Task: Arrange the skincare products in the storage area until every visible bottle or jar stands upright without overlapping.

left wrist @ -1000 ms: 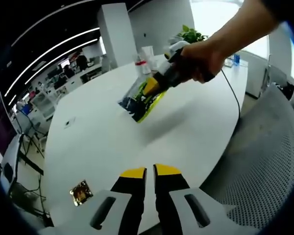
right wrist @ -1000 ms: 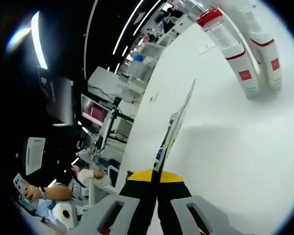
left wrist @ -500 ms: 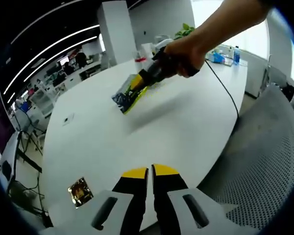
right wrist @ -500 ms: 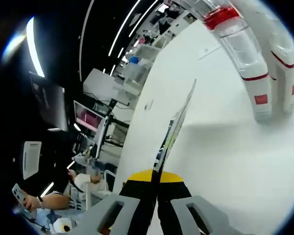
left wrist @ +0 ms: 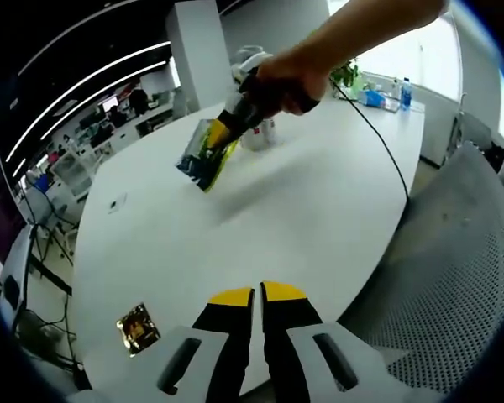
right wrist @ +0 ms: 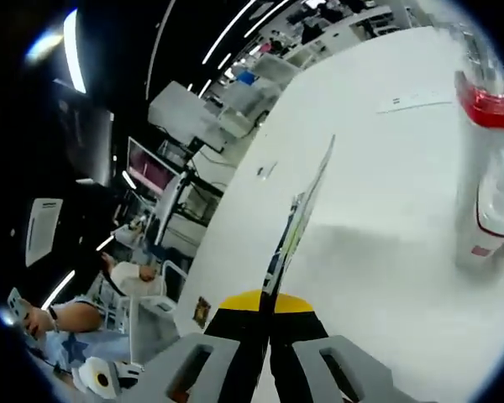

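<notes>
My right gripper (right wrist: pixel 266 306) is clamped on a flat, glossy sachet printed in blue, black and yellow-green (right wrist: pixel 298 220) — seen edge-on in the right gripper view, it rises straight up from between the yellow-tipped jaws, held above the white oval table (right wrist: pixel 386 252). In the left gripper view the same sachet (left wrist: pixel 201 153) hangs from that gripper (left wrist: pixel 222 134), lifted clear of the tabletop in my hand (left wrist: pixel 287 81). Just beside it stand the clear plastic bottles with red caps and red labels (right wrist: pixel 485 151), upright near the table's far edge. My left gripper (left wrist: pixel 256 295) hovers low at the near edge, jaws pressed together on nothing. A small square gold foil packet (left wrist: pixel 139 328) lies flat on the table to its left.
</notes>
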### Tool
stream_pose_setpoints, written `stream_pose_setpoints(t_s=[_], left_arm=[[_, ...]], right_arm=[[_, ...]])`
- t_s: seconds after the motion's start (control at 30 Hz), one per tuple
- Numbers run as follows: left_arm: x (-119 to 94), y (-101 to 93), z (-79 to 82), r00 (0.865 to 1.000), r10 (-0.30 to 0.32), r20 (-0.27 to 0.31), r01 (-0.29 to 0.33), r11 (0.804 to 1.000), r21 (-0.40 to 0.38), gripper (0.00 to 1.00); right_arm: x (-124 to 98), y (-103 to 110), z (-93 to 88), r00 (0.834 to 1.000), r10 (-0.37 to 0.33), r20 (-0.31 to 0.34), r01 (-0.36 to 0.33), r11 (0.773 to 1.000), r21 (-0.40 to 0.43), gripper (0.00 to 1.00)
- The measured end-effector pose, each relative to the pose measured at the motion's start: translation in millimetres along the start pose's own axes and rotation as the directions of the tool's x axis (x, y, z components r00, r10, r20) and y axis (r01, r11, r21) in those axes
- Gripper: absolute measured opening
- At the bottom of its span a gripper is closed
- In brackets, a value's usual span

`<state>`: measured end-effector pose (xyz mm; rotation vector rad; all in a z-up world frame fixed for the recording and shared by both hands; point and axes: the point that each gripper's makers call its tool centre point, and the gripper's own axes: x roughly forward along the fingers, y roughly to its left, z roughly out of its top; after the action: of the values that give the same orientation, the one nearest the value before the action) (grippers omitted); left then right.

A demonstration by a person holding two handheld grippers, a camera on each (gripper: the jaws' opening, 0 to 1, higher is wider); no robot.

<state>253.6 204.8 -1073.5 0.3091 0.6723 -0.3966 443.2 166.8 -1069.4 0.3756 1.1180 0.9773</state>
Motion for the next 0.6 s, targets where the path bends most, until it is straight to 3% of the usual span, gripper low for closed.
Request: stream_pose_setpoints(t_s=[0.13, 0.2, 0.6], left_arm=[[0, 1.0, -0.5, 1.000, 0.004, -0.002, -0.004, 1.000, -0.003, 0.00], [0, 1.4, -0.4, 1.000, 0.007, -0.002, -0.007, 1.000, -0.002, 0.00], [0, 3.9, -2.7, 1.000, 0.019, -0.013, -0.019, 1.000, -0.007, 0.00]], right_arm=[[-3, -8, -7.6, 1.000, -0.003, 0.009, 0.002, 0.998, 0.057, 0.00], [-3, -22, -8.9, 1.000, -0.024, 0.004, 0.024, 0.996, 0.092, 0.00], [-5, -46, -3.4, 0.997, -0.079, 0.001, 0.078, 0.986, 0.148, 0.00]])
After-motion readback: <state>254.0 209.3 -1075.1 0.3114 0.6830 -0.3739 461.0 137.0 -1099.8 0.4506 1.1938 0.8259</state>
